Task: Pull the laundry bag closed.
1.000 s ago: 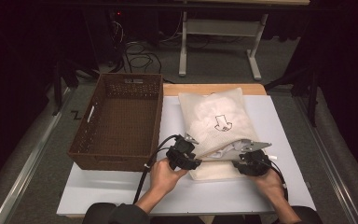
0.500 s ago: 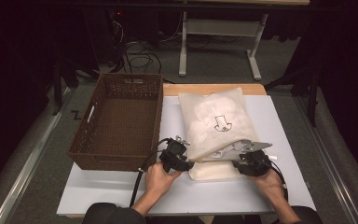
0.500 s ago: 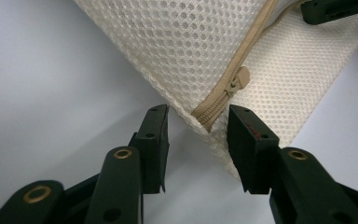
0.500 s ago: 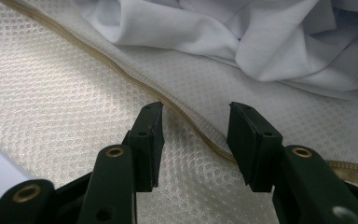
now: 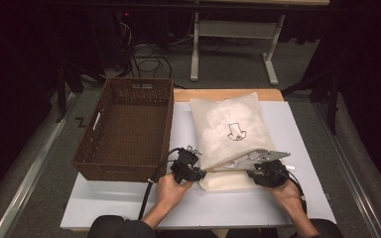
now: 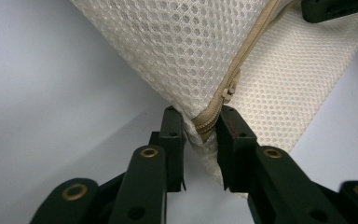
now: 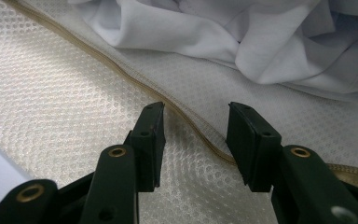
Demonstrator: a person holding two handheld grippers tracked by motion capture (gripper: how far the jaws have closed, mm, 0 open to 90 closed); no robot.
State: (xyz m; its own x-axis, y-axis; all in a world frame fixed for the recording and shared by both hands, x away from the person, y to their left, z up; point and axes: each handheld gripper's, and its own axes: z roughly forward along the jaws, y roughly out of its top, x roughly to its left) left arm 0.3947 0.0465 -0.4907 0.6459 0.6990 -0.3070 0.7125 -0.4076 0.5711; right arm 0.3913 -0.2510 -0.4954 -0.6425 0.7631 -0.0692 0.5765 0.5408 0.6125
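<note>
A cream mesh bag with white cloth inside and a black arrow mark lies on the white table. At its near left corner is my left gripper. In the left gripper view its jaws have just been closing. That gripper now pinches the bag's corner at the end of the tan zipper. My right gripper is at the bag's near right corner. The right gripper view shows that gripper open, astride the zipper line. White cloth lies beyond it.
A brown woven basket stands on the table's left half, close to my left hand. Beyond the table are a metal table frame and cables on the floor.
My left gripper has sunk a little at the bag's near left corner and pinched it. The right gripper has kept still.
</note>
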